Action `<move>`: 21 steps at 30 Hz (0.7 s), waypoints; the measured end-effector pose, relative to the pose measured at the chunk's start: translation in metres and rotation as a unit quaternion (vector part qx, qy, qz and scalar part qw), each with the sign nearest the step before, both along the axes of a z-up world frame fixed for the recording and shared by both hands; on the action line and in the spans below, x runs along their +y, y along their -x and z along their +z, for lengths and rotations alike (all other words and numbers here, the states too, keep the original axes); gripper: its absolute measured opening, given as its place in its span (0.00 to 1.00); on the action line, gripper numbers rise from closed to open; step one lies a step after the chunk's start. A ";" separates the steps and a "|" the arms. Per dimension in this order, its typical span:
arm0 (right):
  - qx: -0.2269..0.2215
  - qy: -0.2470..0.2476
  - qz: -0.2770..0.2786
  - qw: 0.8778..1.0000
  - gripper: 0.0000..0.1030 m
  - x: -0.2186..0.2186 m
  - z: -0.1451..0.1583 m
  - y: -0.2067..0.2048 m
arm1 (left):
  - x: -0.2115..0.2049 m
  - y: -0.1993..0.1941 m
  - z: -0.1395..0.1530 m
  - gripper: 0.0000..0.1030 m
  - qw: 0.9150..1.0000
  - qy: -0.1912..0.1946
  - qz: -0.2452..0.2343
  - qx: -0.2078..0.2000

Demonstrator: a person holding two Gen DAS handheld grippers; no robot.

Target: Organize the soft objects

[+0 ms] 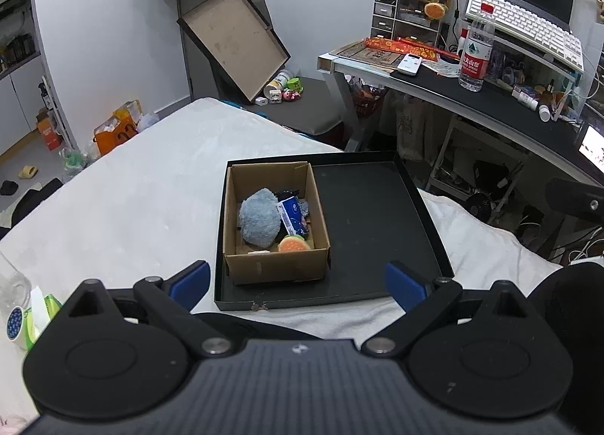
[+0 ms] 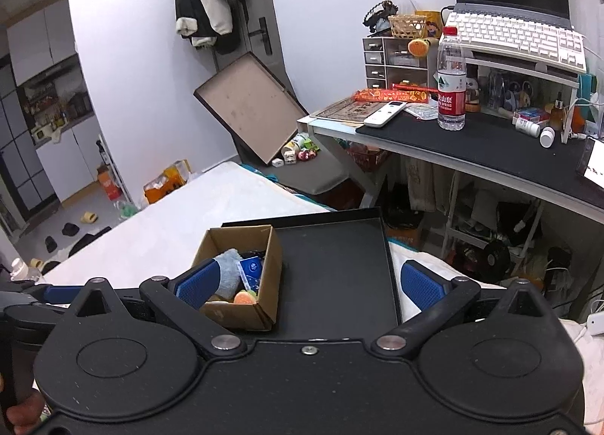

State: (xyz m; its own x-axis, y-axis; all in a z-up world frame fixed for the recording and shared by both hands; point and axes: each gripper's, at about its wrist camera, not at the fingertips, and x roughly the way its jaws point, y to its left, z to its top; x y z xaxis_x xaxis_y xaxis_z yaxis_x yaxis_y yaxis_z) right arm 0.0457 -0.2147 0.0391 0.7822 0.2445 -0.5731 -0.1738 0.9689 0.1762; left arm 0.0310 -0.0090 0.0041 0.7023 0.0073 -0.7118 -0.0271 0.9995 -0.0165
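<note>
A brown cardboard box point(image 1: 275, 269) stands in the left part of a shallow black tray point(image 1: 370, 216) on the white bed. Inside it lie a fluffy blue-grey plush point(image 1: 259, 223), a blue tissue pack point(image 1: 291, 215), a small burger-shaped toy point(image 1: 292, 245) and a dark item behind them. My left gripper point(image 1: 298, 282) is open and empty, just in front of the tray's near edge. My right gripper point(image 2: 309, 284) is open and empty, above the tray's near end; the box point(image 2: 260, 308) sits by its left finger, with the plush point(image 2: 230, 271), tissue pack point(image 2: 251, 269) and burger toy point(image 2: 243, 298) visible.
A desk point(image 1: 490, 103) with a water bottle point(image 1: 476, 48), keyboard and clutter stands to the right. A brown box lid point(image 1: 234, 40) leans on the door behind the bed. A clear jar point(image 1: 13, 291) and green packet sit at my left. Bags lie on the floor.
</note>
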 end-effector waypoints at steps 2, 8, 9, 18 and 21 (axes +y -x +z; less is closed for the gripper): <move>0.000 0.000 -0.002 1.000 1.00 -0.001 0.001 0.004 | -0.002 0.004 0.001 0.95 1.000 -0.004 0.000 -0.002; 0.007 0.006 -0.011 1.000 1.00 -0.004 0.002 0.014 | -0.007 0.018 0.009 0.95 1.000 -0.006 -0.008 -0.010; 0.006 0.005 -0.009 1.000 1.00 -0.005 0.003 0.016 | -0.008 0.021 0.010 0.95 1.000 -0.005 -0.009 -0.012; -0.009 0.013 0.003 1.000 1.00 -0.009 0.014 0.037 | -0.013 0.040 0.014 0.95 1.000 0.012 -0.009 -0.020; -0.004 0.014 0.003 1.000 1.00 -0.011 0.013 0.039 | -0.015 0.046 0.016 0.95 1.000 0.010 -0.009 -0.023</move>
State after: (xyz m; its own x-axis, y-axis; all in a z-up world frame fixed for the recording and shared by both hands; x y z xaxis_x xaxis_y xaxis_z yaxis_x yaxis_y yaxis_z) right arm 0.0063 -0.2253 0.0518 0.7854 0.2339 -0.5731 -0.1817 0.9722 0.1478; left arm -0.0151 -0.0243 0.0196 0.7348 -0.0199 -0.6780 -0.0077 0.9993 -0.0378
